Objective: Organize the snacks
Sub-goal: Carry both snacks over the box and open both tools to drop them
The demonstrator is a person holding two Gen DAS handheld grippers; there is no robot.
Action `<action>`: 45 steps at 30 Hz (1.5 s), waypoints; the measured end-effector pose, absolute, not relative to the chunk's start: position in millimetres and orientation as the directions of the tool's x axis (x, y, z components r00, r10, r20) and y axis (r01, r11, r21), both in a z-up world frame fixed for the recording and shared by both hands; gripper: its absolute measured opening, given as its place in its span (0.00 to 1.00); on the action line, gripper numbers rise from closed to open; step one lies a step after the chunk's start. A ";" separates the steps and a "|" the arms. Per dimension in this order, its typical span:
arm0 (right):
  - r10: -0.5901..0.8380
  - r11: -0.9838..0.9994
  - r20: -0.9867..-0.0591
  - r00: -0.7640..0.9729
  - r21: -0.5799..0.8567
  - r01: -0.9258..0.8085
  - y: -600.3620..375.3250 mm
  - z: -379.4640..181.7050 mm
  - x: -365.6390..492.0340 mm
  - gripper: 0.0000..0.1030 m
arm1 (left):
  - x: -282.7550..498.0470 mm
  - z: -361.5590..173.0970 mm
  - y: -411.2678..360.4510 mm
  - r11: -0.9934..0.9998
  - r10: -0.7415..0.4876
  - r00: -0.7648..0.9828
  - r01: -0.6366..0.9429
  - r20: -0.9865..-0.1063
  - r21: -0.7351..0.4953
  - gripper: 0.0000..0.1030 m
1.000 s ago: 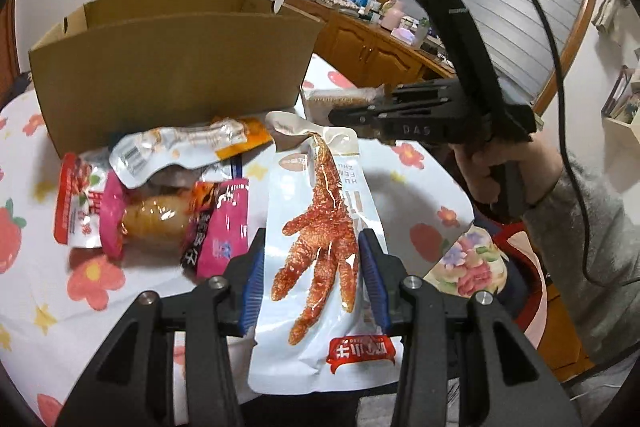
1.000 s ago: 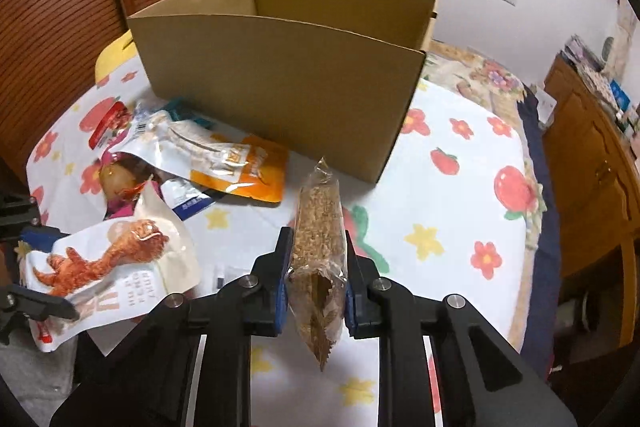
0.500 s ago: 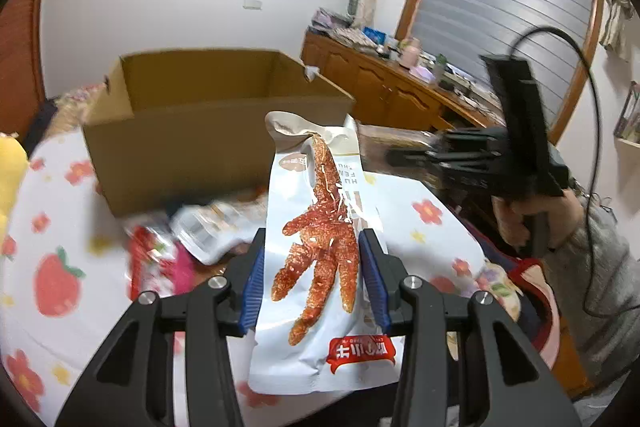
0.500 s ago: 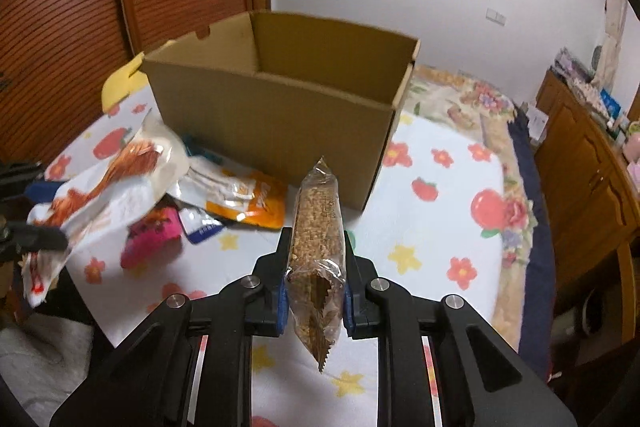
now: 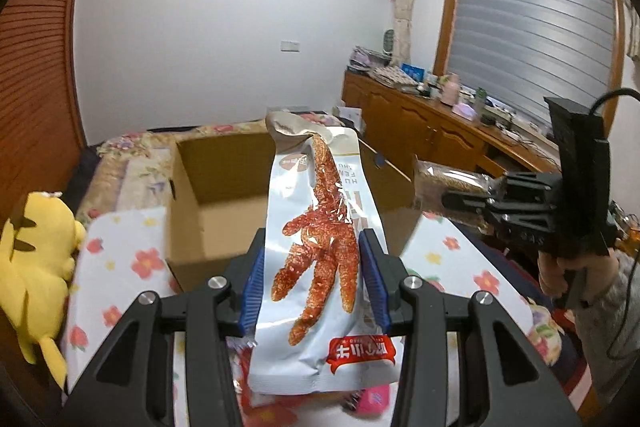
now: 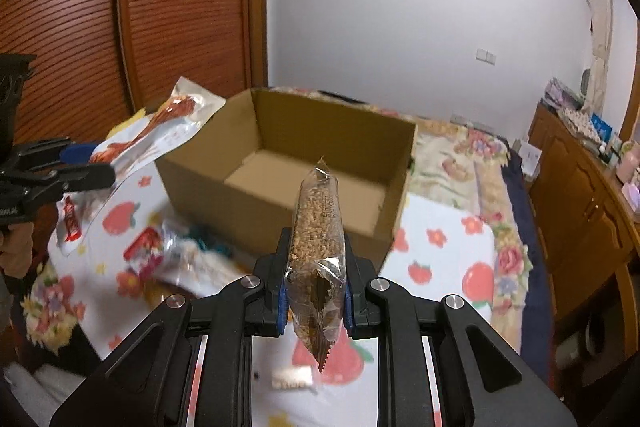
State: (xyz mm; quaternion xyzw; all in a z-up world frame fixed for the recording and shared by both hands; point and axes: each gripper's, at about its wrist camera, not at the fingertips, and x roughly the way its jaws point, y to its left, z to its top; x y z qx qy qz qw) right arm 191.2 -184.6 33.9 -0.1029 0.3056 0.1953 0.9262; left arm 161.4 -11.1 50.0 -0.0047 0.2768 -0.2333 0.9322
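Observation:
My left gripper is shut on a white chicken-foot snack pack and holds it up in front of the open cardboard box. My right gripper is shut on a clear pack of brown grain snack, raised above the near wall of the box. The box looks empty inside. The right gripper with its pack shows at the right of the left wrist view. The left gripper and its pack show at the left of the right wrist view.
Several snack packs lie blurred on the flower-print tablecloth left of the box. A yellow plush toy sits at the table's left. A wooden cabinet stands at the right, a slatted wooden door behind.
Both grippers have risen with their packs and moved toward the box, so its open inside now shows. The packs on the table have dropped low in view.

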 end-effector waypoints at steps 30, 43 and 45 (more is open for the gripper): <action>0.173 0.954 -0.705 0.688 -0.052 -0.294 -144.4 -3.1 302.2 0.18 | 298.8 12.8 -22.3 0.948 -0.286 0.668 0.302 -0.687 -0.100 0.42; 0.198 0.948 -0.728 0.657 -0.029 -0.318 -133.2 -19.6 306.7 0.47 | 283.5 21.1 -10.0 0.948 -0.296 0.699 0.301 -0.651 -0.108 0.42; 0.224 0.943 -0.705 0.673 -0.019 -0.334 -132.1 -13.4 298.1 0.48 | 276.0 25.5 -5.7 0.947 -0.303 0.713 0.300 -0.633 -0.116 0.55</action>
